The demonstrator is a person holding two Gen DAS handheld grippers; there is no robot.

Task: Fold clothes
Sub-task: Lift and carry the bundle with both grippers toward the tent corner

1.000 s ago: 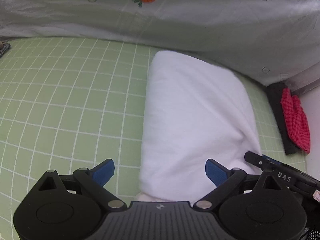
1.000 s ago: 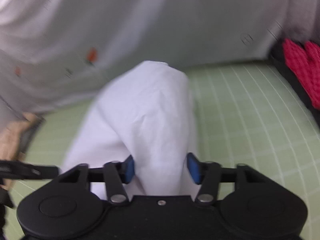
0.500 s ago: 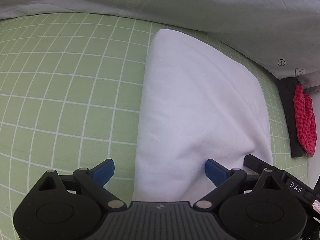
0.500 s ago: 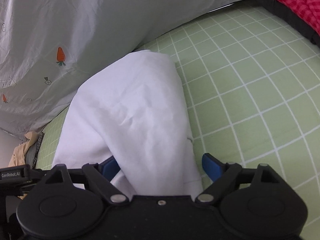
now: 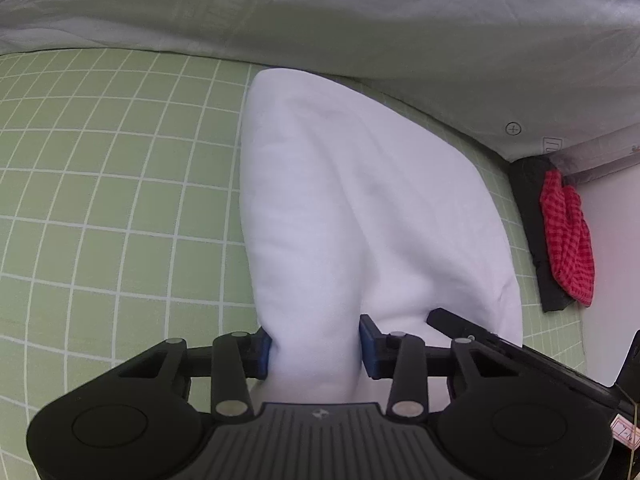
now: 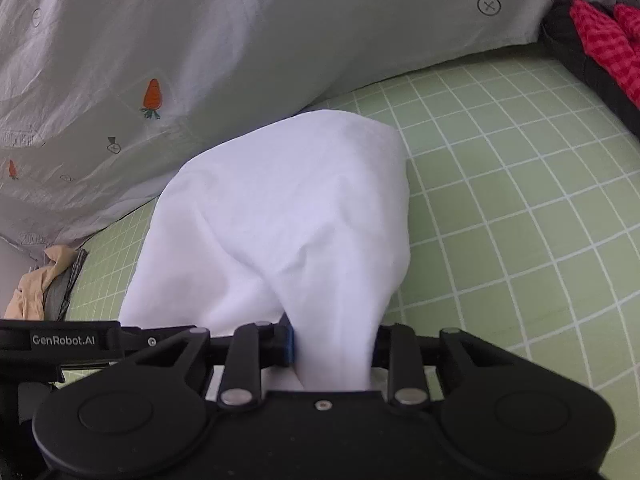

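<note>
The left gripper (image 5: 315, 351) pinches the white garment (image 5: 360, 208). The right gripper (image 6: 333, 346) clamps its other near corner above the green checked sheet (image 6: 500, 200).

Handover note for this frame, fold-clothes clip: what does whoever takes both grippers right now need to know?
Left gripper: shut on the near edge of the white garment.
Right gripper: shut on the same edge, beside it.
The garment's far end rests on the green checked sheet, near end raised.
Done: both jaws have hold of it.
Left: carry the held edge over to make the fold, release, smooth.
</note>
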